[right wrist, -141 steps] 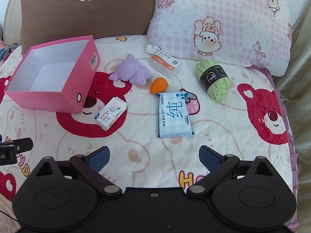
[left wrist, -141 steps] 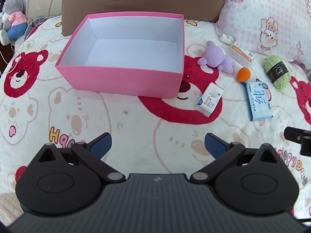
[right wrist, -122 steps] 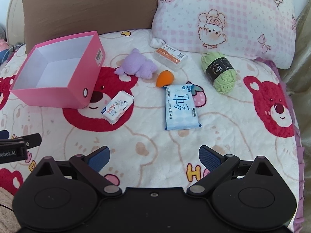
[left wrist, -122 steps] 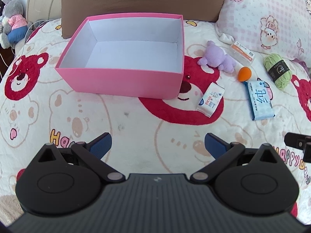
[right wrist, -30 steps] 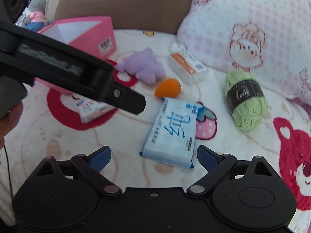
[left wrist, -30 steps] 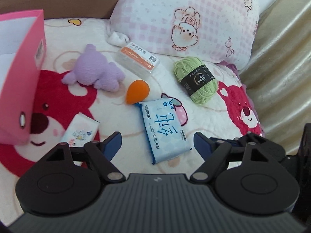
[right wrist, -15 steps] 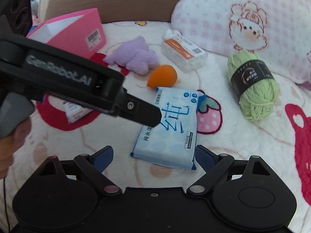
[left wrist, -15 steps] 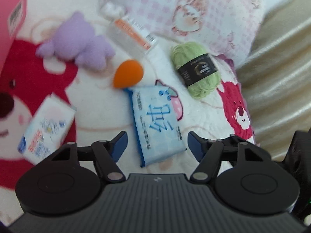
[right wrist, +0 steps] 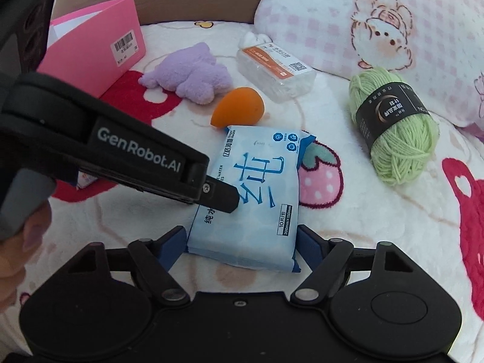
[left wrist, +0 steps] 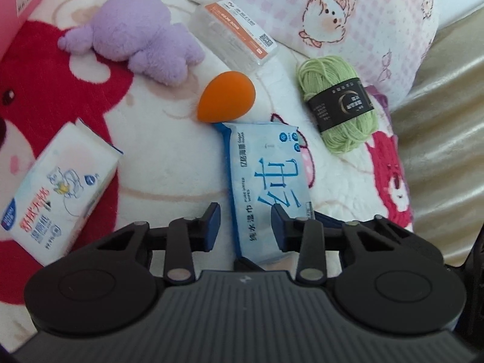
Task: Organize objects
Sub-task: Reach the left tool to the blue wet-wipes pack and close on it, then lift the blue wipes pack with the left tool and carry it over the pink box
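Both tongs work at the same blue wipes pack [left wrist: 266, 181], which lies flat on the bed's bear-print blanket [left wrist: 169, 163].

The left tongs [left wrist: 245, 227] point steeply down over the pack's near end. Their jaws are closing and stand narrow. The left finger sits on the blanket just beside the pack's left edge; the right finger rests over the pack's printed face. So the pack's left edge strip lies between them, but whether the pads already press on it cannot be told. In the right wrist view the left tongs' finger tip [right wrist: 224, 201] comes in from the left and lands on the pack [right wrist: 257, 187] near its left edge.

The right tongs [right wrist: 242, 245] straddle the pack's near end, one blue pad at each long edge. Their jaws are closing with the pack between them; the pads look to be at or just off the edges, and firm contact cannot be told. A hand [right wrist: 18, 242] shows at the left edge of that view, holding the left tool's handle.

Just beyond the pack's far end, touching it, lies an orange sponge [left wrist: 225, 96]. Farther beyond sit a purple plush [left wrist: 136, 45] and a clear box with an orange label [left wrist: 233, 36]. To the right of the left tongs lies green yarn [left wrist: 338, 103], near a pink checked pillow [left wrist: 348, 9]. To the left lies a white tissue pack [left wrist: 57, 187]. The pink box [right wrist: 96, 57] stands far left, well apart.
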Demonstrator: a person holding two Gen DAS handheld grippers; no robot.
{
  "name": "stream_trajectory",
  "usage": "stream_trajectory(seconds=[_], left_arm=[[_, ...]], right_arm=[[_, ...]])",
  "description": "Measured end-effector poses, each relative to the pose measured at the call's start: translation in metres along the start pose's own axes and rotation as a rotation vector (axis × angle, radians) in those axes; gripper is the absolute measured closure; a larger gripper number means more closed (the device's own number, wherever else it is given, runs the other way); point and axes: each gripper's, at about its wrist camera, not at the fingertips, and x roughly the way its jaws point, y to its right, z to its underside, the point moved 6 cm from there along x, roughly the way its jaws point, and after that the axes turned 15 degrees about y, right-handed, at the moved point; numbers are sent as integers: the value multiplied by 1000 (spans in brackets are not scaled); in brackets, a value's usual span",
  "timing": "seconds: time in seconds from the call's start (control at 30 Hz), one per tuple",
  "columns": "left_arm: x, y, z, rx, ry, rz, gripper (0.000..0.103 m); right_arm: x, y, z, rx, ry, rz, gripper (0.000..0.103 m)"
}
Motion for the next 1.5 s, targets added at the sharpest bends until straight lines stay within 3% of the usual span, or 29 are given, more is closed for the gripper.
stream_trajectory(seconds=[0.1,0.13,0.3,0.7,1.07,1.23,1.5], left_arm=[[6,-4,5,-69,-23,30,72],[9,-6,7,-61,-24,0,77],[11,2,3,-37,-19,-49,79],[2,-4,11,-110,-19,3,79],[-28,-1,14,-56,-21,-5,79],[-58,2,16,17,-6,-22,79],[-100,2,4,47,17,-64,77]], right_arm=[[1,-1,0,10,2,6,22],[4,0,0,12,-2,9,20],[15,8,2,77,-17,16,17],[6,1,5,104,29,28,27],[-16,-22,2,105,37,15,29],[-33,-35,-1,181,29,-32,29],[-58,-63,-17,180,96,-76,29]])
